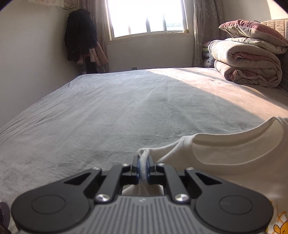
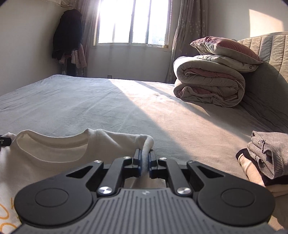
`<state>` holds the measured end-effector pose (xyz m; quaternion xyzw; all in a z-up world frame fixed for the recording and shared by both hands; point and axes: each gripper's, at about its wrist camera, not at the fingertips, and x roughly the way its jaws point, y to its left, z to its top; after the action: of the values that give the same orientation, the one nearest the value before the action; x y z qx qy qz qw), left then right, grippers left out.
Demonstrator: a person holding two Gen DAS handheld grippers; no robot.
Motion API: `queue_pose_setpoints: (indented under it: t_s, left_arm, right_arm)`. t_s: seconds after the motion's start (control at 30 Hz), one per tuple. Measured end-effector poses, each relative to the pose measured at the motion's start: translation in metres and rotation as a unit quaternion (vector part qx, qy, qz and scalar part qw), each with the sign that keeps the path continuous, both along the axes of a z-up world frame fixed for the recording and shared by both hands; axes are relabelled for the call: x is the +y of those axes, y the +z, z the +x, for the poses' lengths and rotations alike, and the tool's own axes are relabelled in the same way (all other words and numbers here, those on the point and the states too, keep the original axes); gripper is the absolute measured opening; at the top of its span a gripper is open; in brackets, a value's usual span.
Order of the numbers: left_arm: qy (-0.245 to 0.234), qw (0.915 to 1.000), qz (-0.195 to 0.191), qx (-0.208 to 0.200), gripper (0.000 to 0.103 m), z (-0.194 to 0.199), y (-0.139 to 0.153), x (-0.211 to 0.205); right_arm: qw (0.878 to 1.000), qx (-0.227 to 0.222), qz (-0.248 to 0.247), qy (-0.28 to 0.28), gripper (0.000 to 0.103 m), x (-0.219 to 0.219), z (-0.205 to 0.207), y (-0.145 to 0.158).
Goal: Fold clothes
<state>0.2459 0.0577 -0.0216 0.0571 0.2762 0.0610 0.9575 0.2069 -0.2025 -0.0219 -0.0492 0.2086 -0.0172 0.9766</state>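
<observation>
A cream T-shirt [image 1: 234, 162] with an orange print is stretched between both grippers, above the near edge of the grey bed [image 1: 117, 108]. My left gripper [image 1: 143, 164] is shut on the shirt's left shoulder, a loop of fabric sticking out past its blue pads. In the right wrist view the same T-shirt [image 2: 54, 153] hangs to the left, its neckline facing the camera. My right gripper [image 2: 144, 160] is shut on the right shoulder fold. The other gripper's tip [image 2: 4, 140] shows at the far left edge.
A rolled quilt [image 2: 210, 86] with a pillow [image 2: 226, 48] on top lies at the bed's far right by the headboard. A stack of folded clothes [image 2: 266, 160] sits near right. Dark coats [image 1: 79, 36] hang in the far left corner beside a bright window [image 1: 147, 16].
</observation>
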Motion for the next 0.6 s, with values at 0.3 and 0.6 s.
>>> queue_pose_setpoints:
  t_s: [0.3,0.6]
  left_arm:
    - [0.002,0.9996,0.026,-0.010,0.007,0.048,-0.019,-0.018]
    - [0.005,0.9996,0.020,0.018,0.011,0.066,-0.045,-0.016]
  right_arm:
    - [0.999,0.007,-0.026,-0.019,0.009,0.002,0.046,-0.029]
    - [0.999,0.039,-0.021,-0.020,0.009,-0.001,0.068,-0.053]
